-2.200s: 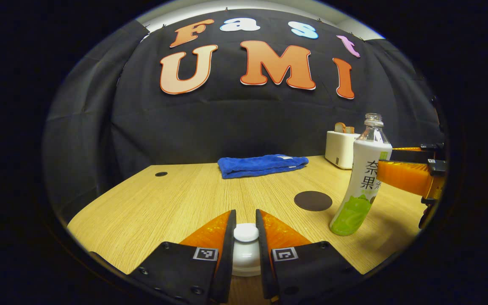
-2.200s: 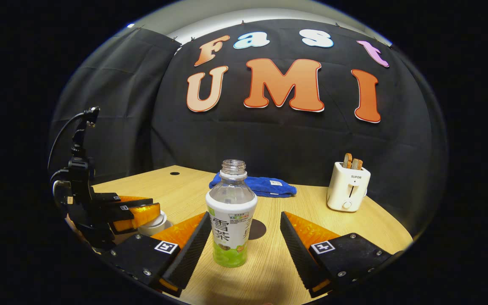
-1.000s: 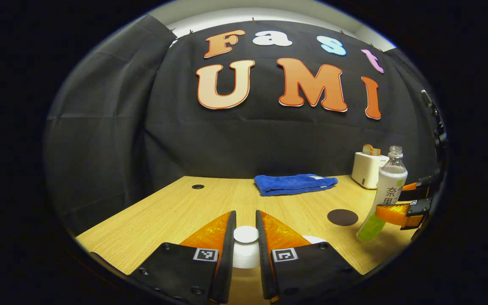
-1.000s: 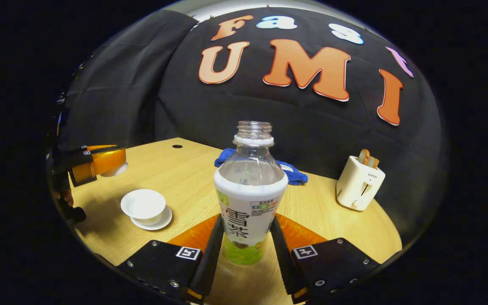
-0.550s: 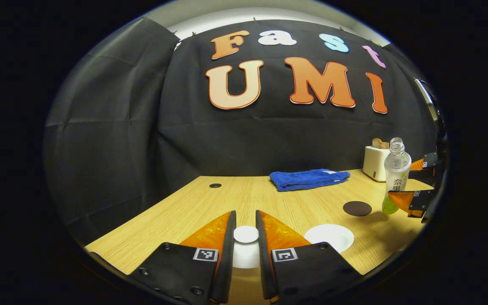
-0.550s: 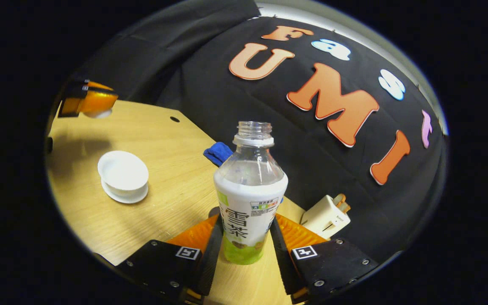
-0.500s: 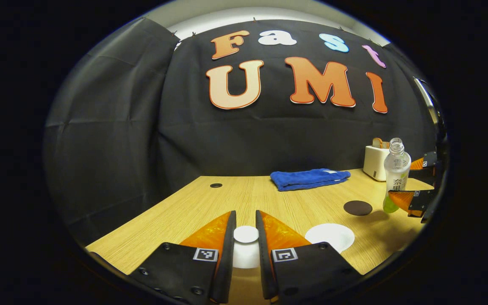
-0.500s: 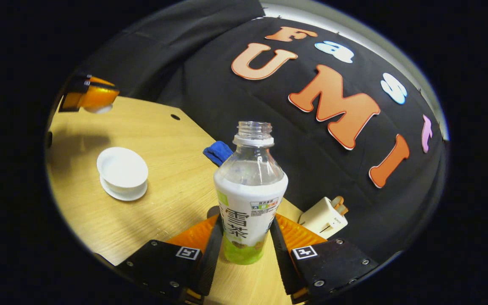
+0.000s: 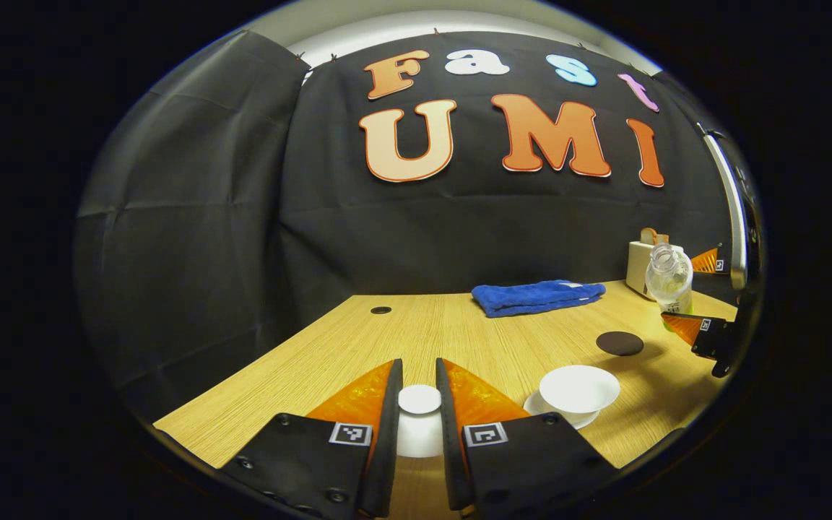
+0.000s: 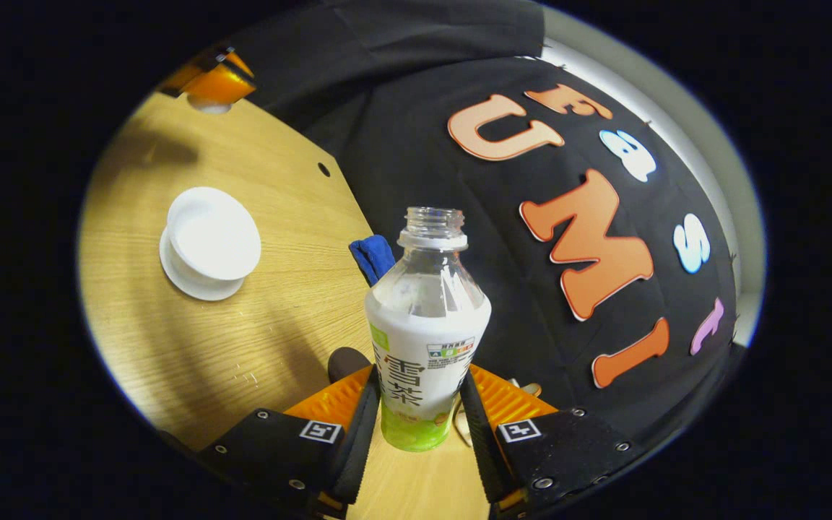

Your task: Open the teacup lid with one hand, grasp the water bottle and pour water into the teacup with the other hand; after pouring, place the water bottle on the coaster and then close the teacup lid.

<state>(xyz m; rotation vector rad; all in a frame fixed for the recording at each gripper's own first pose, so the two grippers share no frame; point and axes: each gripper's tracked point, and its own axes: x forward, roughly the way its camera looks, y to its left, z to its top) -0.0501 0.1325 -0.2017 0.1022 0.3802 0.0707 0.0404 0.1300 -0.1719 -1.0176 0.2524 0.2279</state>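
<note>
1. Left gripper view: my left gripper (image 9: 419, 404) sits at the bottom centre of the frame, jaws drawn narrow with both fingers pressed on the knob of the white teacup lid (image 9: 418, 422); the lid hangs above the table (image 9: 300, 368), clear of the cup.
2. In that view the open teacup (image 9: 578, 388) stands on its saucer (image 9: 536, 404) at the lower right of the frame, just right of my fingers; I cannot tell what it holds.
3. The dark round coaster (image 9: 620, 343) lies bare on the table beyond the teacup, toward the right edge.
4. At the far right edge I see the right gripper (image 9: 701, 300) holding the water bottle (image 9: 667, 280), which leans with its open neck toward the camera, above the table past the coaster.
5. A folded blue towel (image 9: 539, 297) lies at the back of the table, right of centre; a white toaster (image 9: 643, 261) stands behind the bottle.
6. Right gripper view: my right gripper (image 10: 416, 404) is at the bottom centre, jaws closed on the lower body of the water bottle (image 10: 427, 339), both fingers against its label; the cap is off.
7. The scene here is rolled, table (image 10: 243, 325) on the left; the teacup (image 10: 212, 235) on its saucer (image 10: 188, 278) is at the left, well apart from the bottle's mouth.
8. The left gripper (image 10: 214, 81) shows at the upper left, with the lid (image 10: 210, 106) white beneath it.
</note>
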